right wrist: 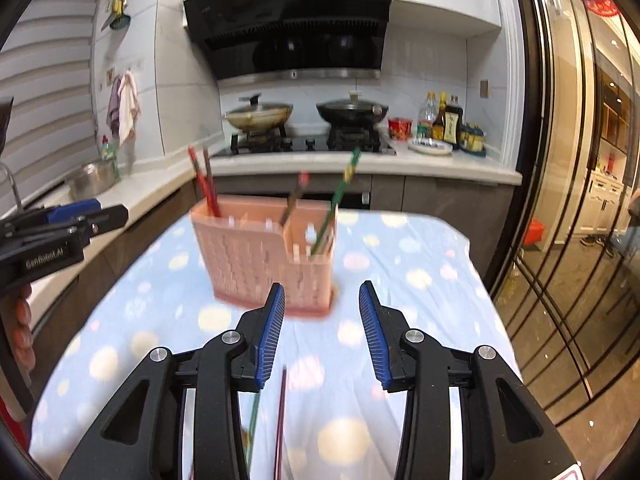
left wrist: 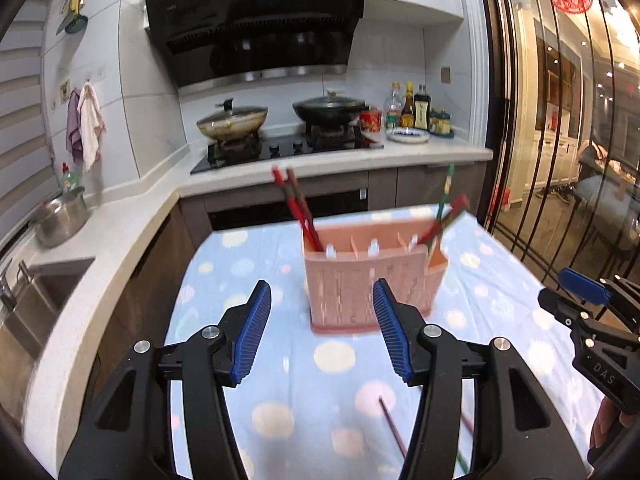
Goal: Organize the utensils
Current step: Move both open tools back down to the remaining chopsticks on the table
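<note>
The tabletop (left wrist: 344, 368) is covered by a pale blue cloth with round spots, and beyond it a kitchen counter (left wrist: 400, 152) with a hob is seen, on which two lidded woks (left wrist: 232, 120) are set. A metal pot (left wrist: 60, 216) is placed on the counter to the left, beside the sink (left wrist: 44, 292).

On the cloth, toward its far side, a pink holder (left wrist: 368, 280) with inner dividers is stood upright. In its left end compartment red chopsticks (left wrist: 298, 208) are leaned, tilted to the left. In its right end compartment a green chopstick (right wrist: 340, 200) and reddish chopsticks (left wrist: 444, 220) are held, tilted to the right; the exact count is blurred. Loose chopsticks (right wrist: 282, 412) are laid on the cloth on the near side, partly hidden behind the claws, a dark red one and a green one being made out.

The left claw (left wrist: 322, 332) is held above the cloth just short of the holder, its blue pads spread moderately apart with nothing between them. The right claw (right wrist: 322, 334) is held likewise to the right, its pads parted somewhat more narrowly and also empty. Fingers (right wrist: 22, 320) of the person are seen on the left claw's handle.
</note>
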Action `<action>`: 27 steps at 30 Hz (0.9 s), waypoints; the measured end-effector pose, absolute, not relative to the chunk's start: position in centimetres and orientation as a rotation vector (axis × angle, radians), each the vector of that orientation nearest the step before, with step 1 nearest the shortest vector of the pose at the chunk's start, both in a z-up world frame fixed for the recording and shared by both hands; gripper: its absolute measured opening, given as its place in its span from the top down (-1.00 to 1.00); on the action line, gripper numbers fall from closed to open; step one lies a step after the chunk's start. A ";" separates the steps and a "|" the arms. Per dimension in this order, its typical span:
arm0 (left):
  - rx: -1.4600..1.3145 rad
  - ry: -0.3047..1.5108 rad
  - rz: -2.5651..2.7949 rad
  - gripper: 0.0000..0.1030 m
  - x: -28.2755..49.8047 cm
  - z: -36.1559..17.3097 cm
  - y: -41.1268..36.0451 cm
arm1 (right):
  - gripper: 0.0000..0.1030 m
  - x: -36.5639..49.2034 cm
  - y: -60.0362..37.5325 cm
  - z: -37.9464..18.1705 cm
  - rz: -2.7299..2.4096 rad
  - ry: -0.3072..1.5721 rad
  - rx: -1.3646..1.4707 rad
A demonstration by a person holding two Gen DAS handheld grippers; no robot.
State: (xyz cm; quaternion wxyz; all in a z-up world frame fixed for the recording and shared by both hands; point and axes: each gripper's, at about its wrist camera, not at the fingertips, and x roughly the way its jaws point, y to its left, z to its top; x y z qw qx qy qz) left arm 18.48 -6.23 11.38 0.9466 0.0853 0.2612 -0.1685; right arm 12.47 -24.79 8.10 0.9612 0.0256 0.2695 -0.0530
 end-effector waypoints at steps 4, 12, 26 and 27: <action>0.181 0.605 -0.339 0.02 16.6 8.0 -5.5 | 0.26 9.4 -24.6 4.4 -0.100 0.633 0.068; 0.197 0.721 -0.346 0.02 12.9 2.5 -5.2 | 0.26 5.1 -22.8 -1.8 -0.099 0.769 0.069; 0.229 0.870 -0.417 0.02 7.9 -2.9 -6.4 | 0.31 2.6 -21.7 -5.5 -0.053 0.866 0.112; 0.228 0.875 -0.421 0.02 7.7 -3.0 -6.4 | 0.34 2.6 -21.5 -5.6 -0.049 0.871 0.112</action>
